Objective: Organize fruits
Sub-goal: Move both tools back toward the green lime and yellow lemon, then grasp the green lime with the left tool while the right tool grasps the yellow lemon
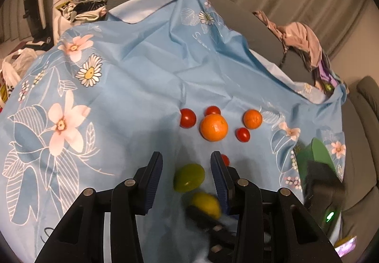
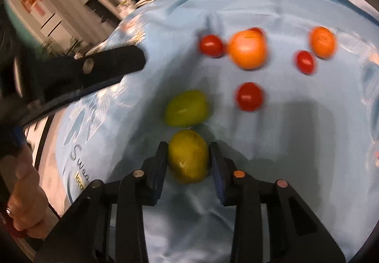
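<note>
My right gripper is shut on a yellow lemon, just behind a green lime lying on the blue floral cloth. Beyond sit a large orange, a small orange and several red tomatoes, the nearest to the right of the lime. My left gripper is open and empty, hovering over the lime. In the left wrist view the lemon shows blurred in the right gripper's fingers. The large orange and small orange lie ahead.
The cloth covers a grey sofa with piled clothes at its left and right. A green object sits at the cloth's right edge. The left gripper's finger crosses the right wrist view at left.
</note>
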Motion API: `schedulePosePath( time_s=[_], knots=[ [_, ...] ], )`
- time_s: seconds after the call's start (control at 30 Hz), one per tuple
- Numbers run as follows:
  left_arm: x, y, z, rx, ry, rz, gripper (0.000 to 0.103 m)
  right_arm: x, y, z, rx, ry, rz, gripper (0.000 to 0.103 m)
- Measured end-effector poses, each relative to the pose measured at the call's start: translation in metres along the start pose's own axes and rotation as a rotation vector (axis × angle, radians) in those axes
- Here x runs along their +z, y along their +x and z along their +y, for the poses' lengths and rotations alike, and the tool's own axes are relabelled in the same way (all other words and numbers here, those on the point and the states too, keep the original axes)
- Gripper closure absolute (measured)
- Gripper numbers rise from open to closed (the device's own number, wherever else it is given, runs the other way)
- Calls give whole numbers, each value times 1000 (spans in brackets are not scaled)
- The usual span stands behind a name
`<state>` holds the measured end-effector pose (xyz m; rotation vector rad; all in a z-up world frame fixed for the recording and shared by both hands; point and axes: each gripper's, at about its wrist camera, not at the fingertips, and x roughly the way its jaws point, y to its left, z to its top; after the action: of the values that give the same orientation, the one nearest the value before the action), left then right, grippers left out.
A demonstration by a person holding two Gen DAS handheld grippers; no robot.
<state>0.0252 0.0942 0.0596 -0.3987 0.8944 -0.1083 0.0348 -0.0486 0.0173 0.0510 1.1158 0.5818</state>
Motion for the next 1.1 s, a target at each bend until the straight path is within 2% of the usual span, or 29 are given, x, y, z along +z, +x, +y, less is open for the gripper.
schedulePosePath(
  time_s=[0.13, 0.37, 0.57, 0.73, 0.77, 0.83, 1.03, 1.1],
  knots=[
    [-6, 11, -15, 19, 69, 27, 62, 1, -25, -28, -36, 90, -66, 67],
    [-19, 36, -33, 121, 186, 83, 62, -6, -62, -70, -53, 218, -160, 67],
    [-26, 53, -36, 207, 217, 112, 62, -13, -75, -88, -43, 276, -175, 67],
    [-28, 62, -40, 208, 227, 123, 63, -13, -74, -89, -61, 277, -167, 67],
    [-28, 65, -40, 210, 216, 131, 69, -12, -73, -89, -65, 274, -167, 67],
    [-28, 73, -37, 206, 188, 156, 72, -11, -73, -88, -73, 267, -169, 67],
    [-28, 63, -40, 199, 179, 106, 78, -10, -72, -90, -91, 257, -169, 67],
    [-28, 57, -41, 182, 174, 91, 85, -10, -72, -89, -94, 258, -171, 67]
  ],
)
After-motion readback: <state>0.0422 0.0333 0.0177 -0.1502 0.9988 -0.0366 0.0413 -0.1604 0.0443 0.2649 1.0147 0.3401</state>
